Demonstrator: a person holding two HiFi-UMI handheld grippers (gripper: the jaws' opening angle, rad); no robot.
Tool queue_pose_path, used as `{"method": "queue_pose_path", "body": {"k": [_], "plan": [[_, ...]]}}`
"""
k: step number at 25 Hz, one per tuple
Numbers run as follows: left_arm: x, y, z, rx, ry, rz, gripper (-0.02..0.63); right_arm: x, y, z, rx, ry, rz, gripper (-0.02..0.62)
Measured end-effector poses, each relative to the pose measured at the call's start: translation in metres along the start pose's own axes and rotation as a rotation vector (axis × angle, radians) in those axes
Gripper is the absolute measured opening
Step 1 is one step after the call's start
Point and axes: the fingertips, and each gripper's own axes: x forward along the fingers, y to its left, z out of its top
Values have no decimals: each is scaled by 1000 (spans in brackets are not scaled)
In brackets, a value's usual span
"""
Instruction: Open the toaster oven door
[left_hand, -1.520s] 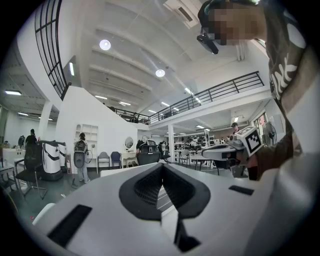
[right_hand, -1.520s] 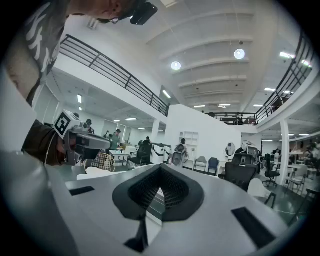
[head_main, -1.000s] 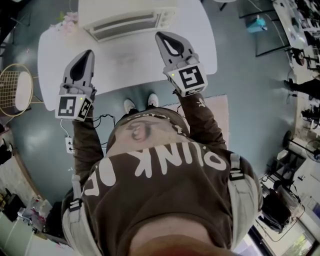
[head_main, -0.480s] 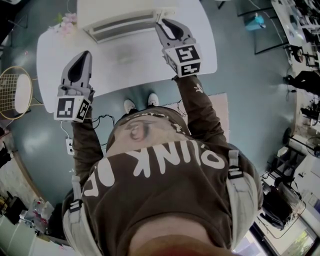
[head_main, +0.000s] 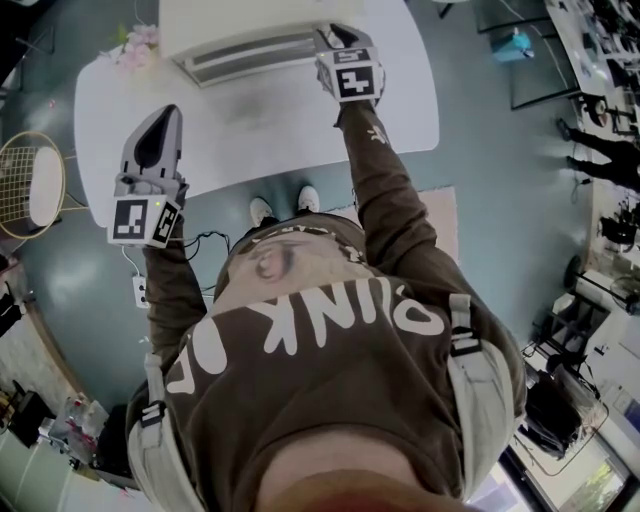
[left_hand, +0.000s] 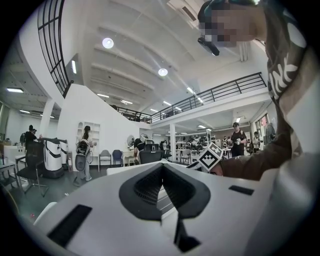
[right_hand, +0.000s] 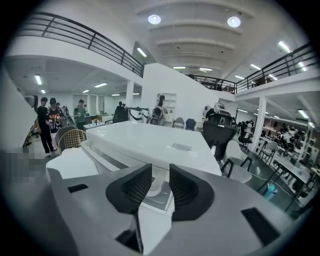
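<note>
The white toaster oven (head_main: 250, 30) stands at the far side of the white table (head_main: 300, 125), its slatted front (head_main: 250, 57) facing me. My right gripper (head_main: 333, 36) is at the right end of that front, jaws opening. In the right gripper view its pads (right_hand: 185, 187) stand apart with a gap; a rounded white part of the oven (right_hand: 150, 142) shows just beyond the gap, and nothing is pressed. My left gripper (head_main: 165, 118) hovers over the table's left side, away from the oven, with its jaws meeting at the tip (left_hand: 161, 167) and nothing in them.
Pink flowers (head_main: 135, 45) lie at the table's far left corner. A round wire basket (head_main: 30, 180) stands on the floor to the left, a power strip (head_main: 138, 290) near my feet. A black office chair (right_hand: 217, 132) and several people stand beyond the table.
My right gripper has moved forward from over the table's middle to the oven's right front, and its jaws have gone from shut to apart. The left gripper has barely moved.
</note>
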Motion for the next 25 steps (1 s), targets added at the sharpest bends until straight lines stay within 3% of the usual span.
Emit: {"method": "queue_pose_path", "body": {"k": [5,13,25], "plan": [[1,9,-3,-5,3,6,3,19,-1,-19,40,76,-19,118],[1,19,-3,-10,-4,9,3,30,0,-15,60,130,-20,84],[-1,13,-5,-10,-7,-6,3,10,8,-21,55,119,-22,86]]}}
